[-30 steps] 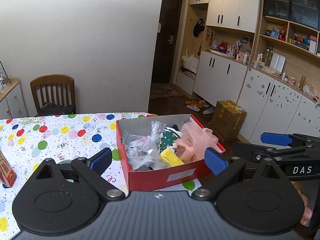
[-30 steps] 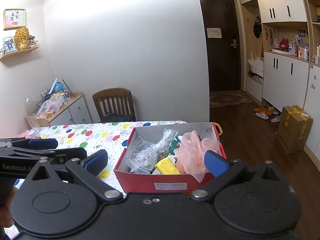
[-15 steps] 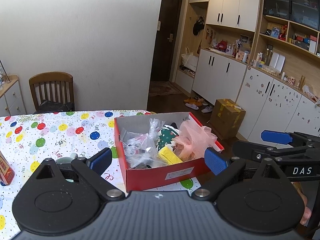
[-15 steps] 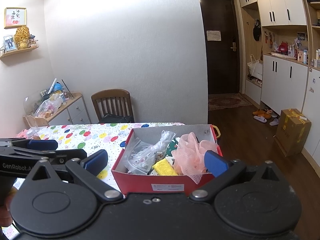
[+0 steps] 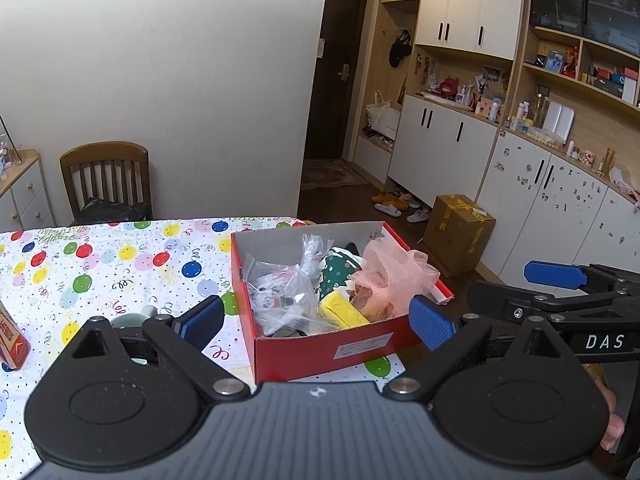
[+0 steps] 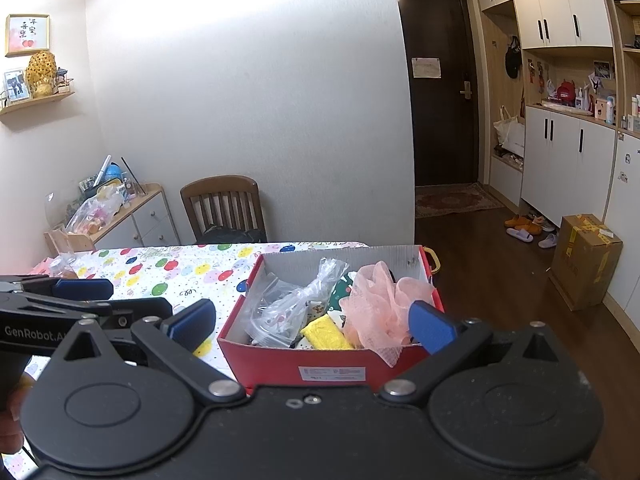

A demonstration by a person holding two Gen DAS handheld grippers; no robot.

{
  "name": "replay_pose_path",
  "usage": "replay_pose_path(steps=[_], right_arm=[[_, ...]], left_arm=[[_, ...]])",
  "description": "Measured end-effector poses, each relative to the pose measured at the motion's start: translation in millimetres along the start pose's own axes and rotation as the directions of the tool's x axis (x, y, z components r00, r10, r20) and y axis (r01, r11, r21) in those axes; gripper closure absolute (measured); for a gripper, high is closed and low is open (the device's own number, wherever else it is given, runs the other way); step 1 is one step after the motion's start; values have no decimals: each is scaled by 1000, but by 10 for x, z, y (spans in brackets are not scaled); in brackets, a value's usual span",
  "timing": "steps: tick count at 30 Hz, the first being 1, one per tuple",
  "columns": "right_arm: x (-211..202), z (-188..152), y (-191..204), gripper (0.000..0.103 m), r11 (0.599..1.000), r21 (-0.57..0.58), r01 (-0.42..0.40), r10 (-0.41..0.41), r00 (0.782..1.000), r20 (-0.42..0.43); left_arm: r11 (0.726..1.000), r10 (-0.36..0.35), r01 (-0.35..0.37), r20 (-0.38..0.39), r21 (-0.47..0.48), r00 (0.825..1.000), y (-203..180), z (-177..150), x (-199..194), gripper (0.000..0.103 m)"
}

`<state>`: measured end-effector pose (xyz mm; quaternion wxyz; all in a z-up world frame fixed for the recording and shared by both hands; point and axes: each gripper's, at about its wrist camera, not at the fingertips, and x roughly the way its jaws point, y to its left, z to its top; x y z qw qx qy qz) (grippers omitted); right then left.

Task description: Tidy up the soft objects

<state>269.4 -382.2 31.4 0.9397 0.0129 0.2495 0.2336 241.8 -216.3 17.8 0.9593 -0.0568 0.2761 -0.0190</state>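
Pink mesh bath pouf [image 6: 380, 304] in red cardboard shoebox [image 6: 320, 364] lies at twelve o'clock from spread, empty right gripper [image 6: 312, 320], nearer than spread left gripper [image 5: 316, 320].

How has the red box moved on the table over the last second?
Cannot tell. The red box sits lower and left in the left wrist view, but the chair shifts too, so the camera moved.

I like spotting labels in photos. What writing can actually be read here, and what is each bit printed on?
"DAS": white letters on the right gripper.
"GenRobot.A", cut off: on the left gripper.
White label on the red box: too small to read.
Framed wall picture: brush characters, too blurred to read.
Paper on the door: unreadable.
Red carton: unreadable.
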Motion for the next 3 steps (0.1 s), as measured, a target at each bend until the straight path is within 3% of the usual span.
replay_pose_path(steps=[3], right_arm=[[7,3,4,0,1000,0,-1,1,1000,-1]], left_arm=[[1000,-4,4,-2,-3,1000,10,3,8,4]])
